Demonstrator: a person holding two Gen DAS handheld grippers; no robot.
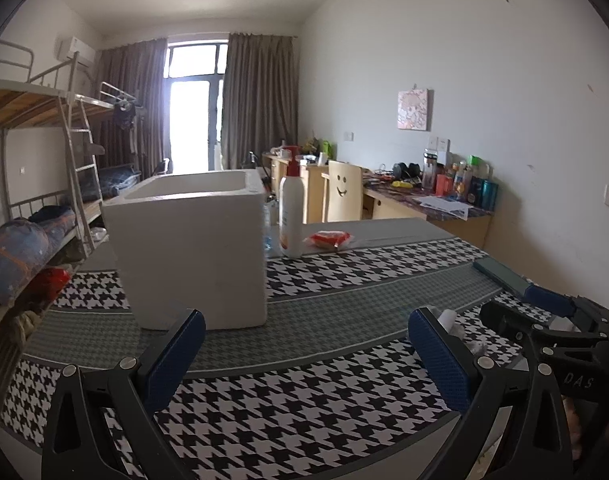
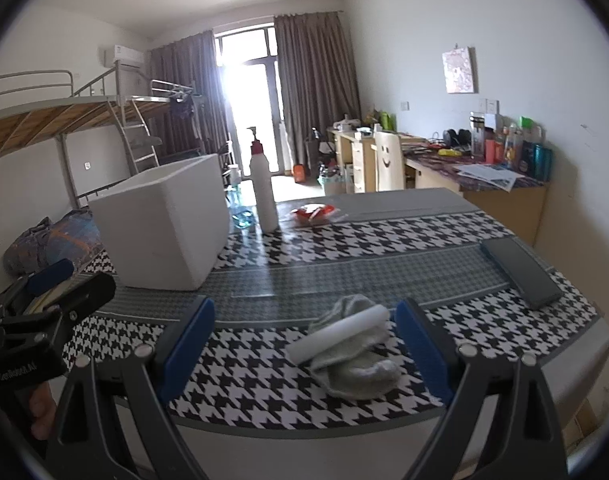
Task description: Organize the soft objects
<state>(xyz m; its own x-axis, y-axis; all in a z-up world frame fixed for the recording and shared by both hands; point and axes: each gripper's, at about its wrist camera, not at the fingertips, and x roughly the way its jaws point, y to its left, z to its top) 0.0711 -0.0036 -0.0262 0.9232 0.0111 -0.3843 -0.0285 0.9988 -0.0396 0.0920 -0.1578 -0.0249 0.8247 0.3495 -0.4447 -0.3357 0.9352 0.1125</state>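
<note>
Straddling the sock (image 2: 354, 354) and the white roll (image 2: 338, 334) lying on it at the table's (image 2: 344, 256) near edge, your right gripper (image 2: 304, 344) is gaping wide. Both are looking light and squashy, so you're best pinching the bunched middle. Your left gripper (image 1: 306, 354) is gaping wide too, empty, near the foam box (image 1: 192, 248).

White foam box (image 2: 160, 236), houndstooth black-and-white tablecloth (image 2: 344, 248), grey-white socks (image 2: 356, 356), blue fingers (image 2: 186, 346)
</note>
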